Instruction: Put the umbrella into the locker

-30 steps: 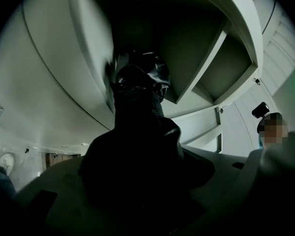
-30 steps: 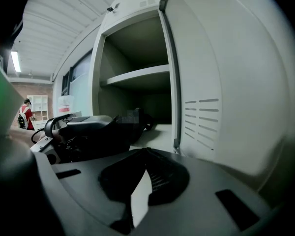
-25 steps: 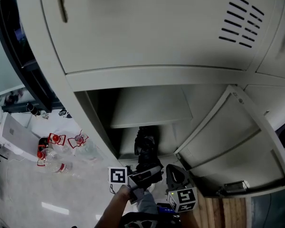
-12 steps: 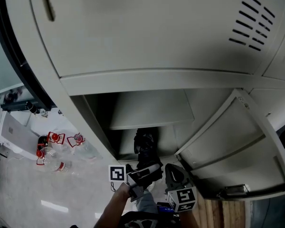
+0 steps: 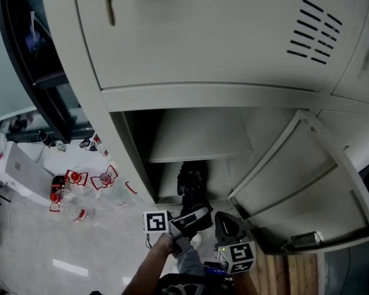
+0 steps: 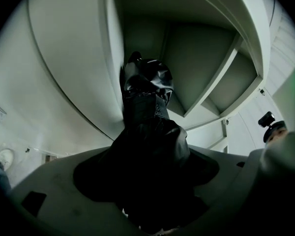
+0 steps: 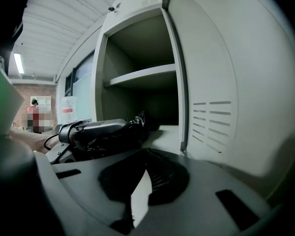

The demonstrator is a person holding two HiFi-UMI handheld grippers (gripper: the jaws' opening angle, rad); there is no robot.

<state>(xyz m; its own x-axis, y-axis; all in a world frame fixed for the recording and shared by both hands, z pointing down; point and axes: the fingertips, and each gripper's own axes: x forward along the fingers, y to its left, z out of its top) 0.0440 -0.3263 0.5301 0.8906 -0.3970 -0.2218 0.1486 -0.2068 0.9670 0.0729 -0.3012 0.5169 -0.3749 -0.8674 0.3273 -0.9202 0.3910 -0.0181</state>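
Note:
A black folded umbrella (image 5: pixel 191 187) points into the lower compartment of the grey locker (image 5: pixel 200 134), its far end lying on the compartment floor under a shelf. My left gripper (image 5: pixel 188 220) is shut on the umbrella's near end, at the locker's mouth. In the left gripper view the umbrella (image 6: pixel 146 112) fills the space between the jaws and reaches into the locker. My right gripper (image 5: pixel 229 227) hovers just right of it, beside the open door (image 5: pixel 295 189), pads together and holding nothing. The right gripper view shows the left gripper (image 7: pixel 91 131) with the umbrella (image 7: pixel 138 121) at the opening.
The open locker door (image 7: pixel 221 82) swings out to the right. A key (image 5: pixel 109 6) hangs in the upper door. Several plastic bottles (image 5: pixel 80 195) and a white box (image 5: pixel 18 172) lie on the floor at left. A wooden strip (image 5: pixel 295 276) shows at bottom right.
The head view has shifted a little. The umbrella and both grippers stay in almost the same place at the locker's mouth.

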